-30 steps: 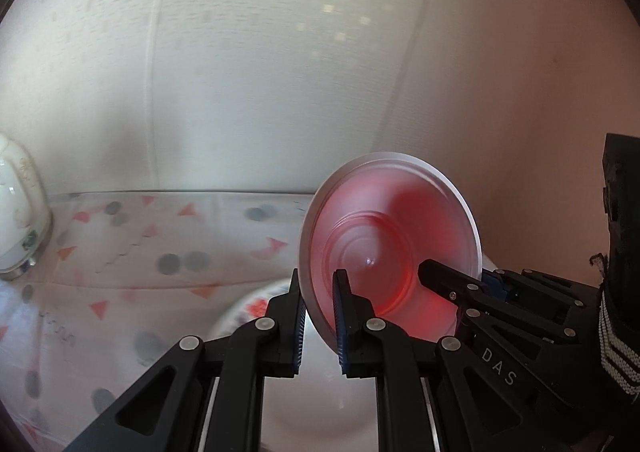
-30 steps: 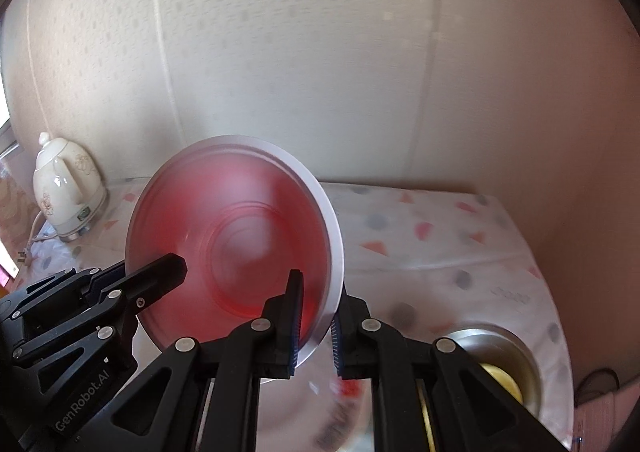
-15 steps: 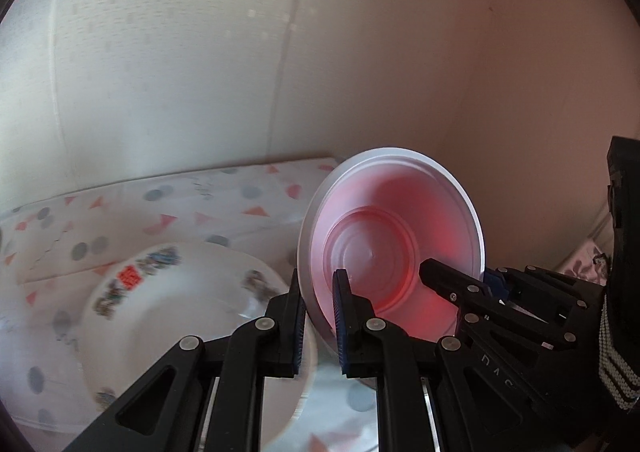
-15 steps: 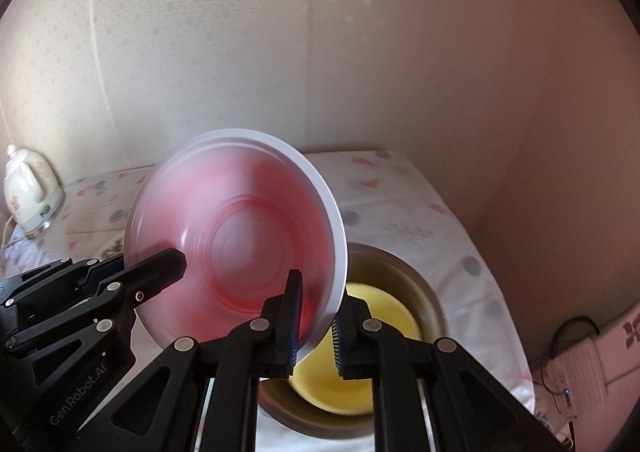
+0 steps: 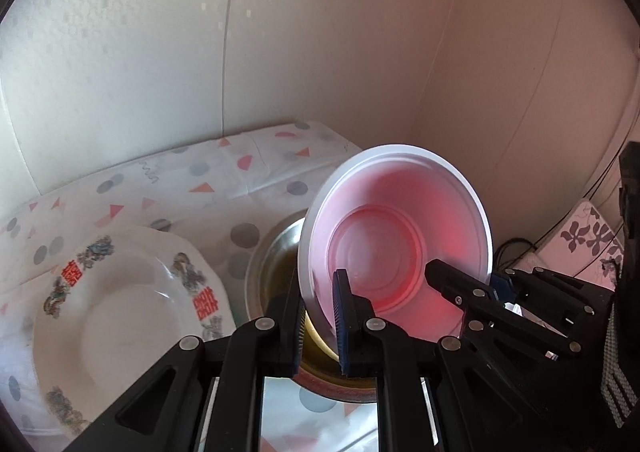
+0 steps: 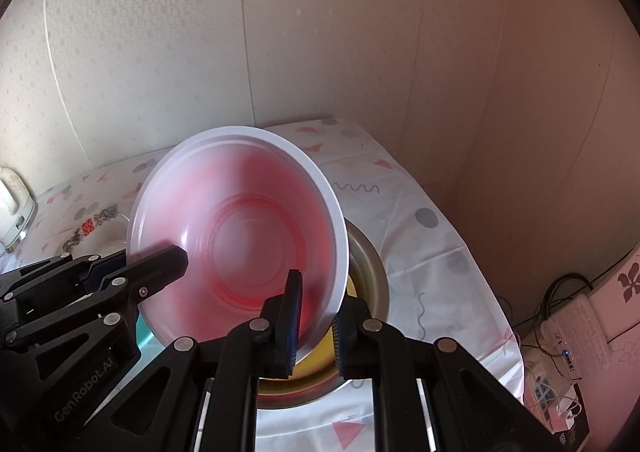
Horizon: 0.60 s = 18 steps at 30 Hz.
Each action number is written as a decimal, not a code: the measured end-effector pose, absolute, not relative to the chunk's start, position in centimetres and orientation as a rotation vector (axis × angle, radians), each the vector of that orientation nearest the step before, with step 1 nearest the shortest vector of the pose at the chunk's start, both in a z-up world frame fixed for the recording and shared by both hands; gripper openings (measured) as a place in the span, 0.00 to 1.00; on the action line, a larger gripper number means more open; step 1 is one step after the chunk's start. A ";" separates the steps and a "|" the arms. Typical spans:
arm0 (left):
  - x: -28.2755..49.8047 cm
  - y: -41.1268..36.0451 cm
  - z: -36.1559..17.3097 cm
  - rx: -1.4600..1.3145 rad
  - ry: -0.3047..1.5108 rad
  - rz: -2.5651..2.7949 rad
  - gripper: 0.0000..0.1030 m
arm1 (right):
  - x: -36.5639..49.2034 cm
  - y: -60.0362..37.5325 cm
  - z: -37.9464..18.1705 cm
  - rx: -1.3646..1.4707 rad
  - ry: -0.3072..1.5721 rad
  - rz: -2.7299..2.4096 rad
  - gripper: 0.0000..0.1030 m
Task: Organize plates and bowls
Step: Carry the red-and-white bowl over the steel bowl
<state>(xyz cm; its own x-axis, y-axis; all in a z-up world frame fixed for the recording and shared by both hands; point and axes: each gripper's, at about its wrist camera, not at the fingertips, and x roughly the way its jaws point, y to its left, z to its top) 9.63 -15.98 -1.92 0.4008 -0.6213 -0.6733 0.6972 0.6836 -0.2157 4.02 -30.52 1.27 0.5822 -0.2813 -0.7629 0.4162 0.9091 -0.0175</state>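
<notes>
A pink bowl with a white rim (image 5: 400, 236) is held in the air by both grippers, tilted, just above a steel bowl (image 5: 276, 252) with something yellow inside it. My left gripper (image 5: 320, 316) is shut on the pink bowl's left rim. My right gripper (image 6: 316, 316) is shut on its right rim; the pink bowl (image 6: 248, 236) fills that view and the steel bowl (image 6: 368, 272) shows behind it. A white patterned plate (image 5: 120, 316) lies on the table left of the steel bowl.
The table has a white cloth with triangles and dots (image 5: 240, 180) and stands in a wall corner. A white kettle (image 6: 12, 212) stands at the far left. Cables and a white box (image 6: 576, 336) lie on the floor beyond the table's right edge.
Both grippers have carried the pink bowl to the right, from over the patterned plate to over the steel bowl, and lowered it. Both grips are unchanged.
</notes>
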 end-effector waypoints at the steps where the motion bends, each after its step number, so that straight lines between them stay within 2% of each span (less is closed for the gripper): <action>1: 9.8 -16.2 -2.2 0.110 0.809 -0.834 0.12 | 4.0 -30.5 1.1 0.177 0.861 -0.409 0.13; 18: 10.6 -17.6 -3.4 0.128 0.860 -0.825 0.12 | 4.9 -31.6 -0.8 0.200 0.895 -0.407 0.13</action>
